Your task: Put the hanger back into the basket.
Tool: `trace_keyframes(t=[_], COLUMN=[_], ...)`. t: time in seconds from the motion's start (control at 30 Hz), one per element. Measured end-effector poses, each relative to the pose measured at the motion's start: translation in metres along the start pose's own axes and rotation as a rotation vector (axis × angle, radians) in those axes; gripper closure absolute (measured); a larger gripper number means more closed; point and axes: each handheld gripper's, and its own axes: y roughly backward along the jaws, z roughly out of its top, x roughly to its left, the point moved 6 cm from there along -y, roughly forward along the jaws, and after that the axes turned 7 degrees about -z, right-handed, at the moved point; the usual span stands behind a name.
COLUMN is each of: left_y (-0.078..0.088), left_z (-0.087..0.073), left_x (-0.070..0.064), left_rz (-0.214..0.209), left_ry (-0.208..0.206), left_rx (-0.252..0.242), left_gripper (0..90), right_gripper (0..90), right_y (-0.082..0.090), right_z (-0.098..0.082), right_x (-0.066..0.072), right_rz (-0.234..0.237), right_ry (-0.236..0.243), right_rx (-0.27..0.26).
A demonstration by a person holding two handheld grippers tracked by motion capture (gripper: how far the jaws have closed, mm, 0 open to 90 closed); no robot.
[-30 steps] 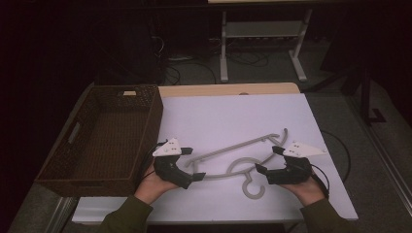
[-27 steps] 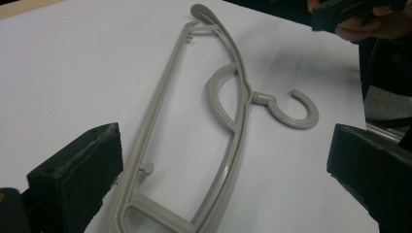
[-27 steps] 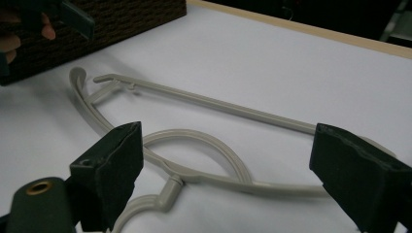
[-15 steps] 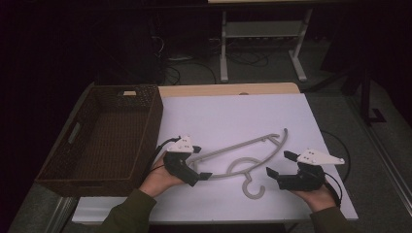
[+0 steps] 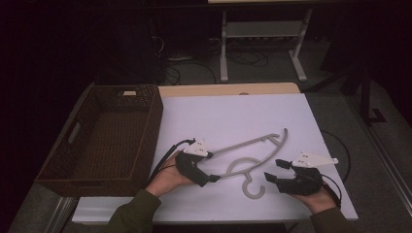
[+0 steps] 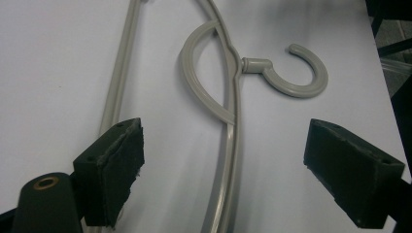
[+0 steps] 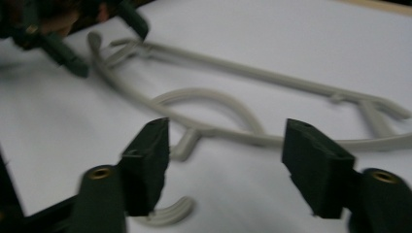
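**Now Closing In: Two Grippers Line Up on a Grey Hanger**

Nearest the camera, a person's forearms enter from the table's front edge, a handheld gripper in each hand. The right gripper (image 5: 278,171) hovers just beside the hook of the grey plastic hanger (image 5: 252,144); its jaws have just been closing yet stand apart with nothing pressed between them — the hanger lies beyond the pads in the right gripper view (image 7: 233,128). The left gripper (image 5: 212,166) sits over the hanger's near arm, its jaws also just narrowed but open, the bar running between the pads without contact in the left gripper view (image 6: 233,131).

The hanger lies flat on the white table (image 5: 233,111), hook toward the person. Farther left stands a dark wicker basket (image 5: 145,104) — apparently the destination.

By the look of it, this is the approach-to-grasp step; the next move calls for the left jaws to settle around the bar and pinch squarely before any lift.
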Motion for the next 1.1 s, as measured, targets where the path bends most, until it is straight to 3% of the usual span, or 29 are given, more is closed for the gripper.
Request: trace_keyframes(t=[0.03, 0.07, 0.1, 0.13, 0.17, 0.2, 0.4, 0.53, 0.83, 1.1], left_y=[0.000, 0.000, 0.000, -0.001, -0.001, 0.000, 0.001, 0.000, 0.000, 0.000], left_z=[0.000, -0.001, -0.001, -0.001, -0.001, -0.001, -0.001, -0.001, -0.001, -0.001], left_x=[0.000, 0.000, 0.000, 0.000, 0.000, 0.001, 0.001, 0.001, 0.001, 0.002], left_rz=[0.000, 0.003, 0.003, 0.004, 0.004, 0.005, 0.003, -0.001, -0.004, -0.003], left_ry=[0.000, -0.004, -0.004, -0.002, -0.002, -0.007, -0.004, -0.002, 0.002, 0.011], left_rx=[0.000, 0.006, 0.006, 0.005, 0.005, 0.013, 0.004, 0.004, 0.002, -0.005], left_gripper=[14.2, 14.1, 14.1, 14.0, 14.0, 13.9, 13.8, 13.8, 13.7, 13.7], right_gripper=[38.4, 44.5, 44.5, 53.3, 53.3, 58.9, 66.9, 68.5, 71.9, 76.4], right_y=[0.000, -0.004, -0.004, -0.009, -0.009, -0.012, -0.022, -0.029, -0.036, -0.038], right_z=[0.000, -0.003, -0.003, -0.007, -0.007, -0.010, -0.021, -0.027, -0.033, -0.035], right_x=[0.000, 0.010, 0.010, 0.020, 0.020, 0.026, 0.038, 0.044, 0.051, 0.054], right_rz=[0.000, 0.057, 0.057, 0.110, 0.110, 0.150, 0.229, 0.262, 0.280, 0.276], right_ry=[0.000, 0.017, 0.017, 0.044, 0.044, 0.065, 0.130, 0.159, 0.218, 0.272], right_rx=[0.000, 0.041, 0.041, 0.080, 0.080, 0.097, 0.171, 0.219, 0.278, 0.273])
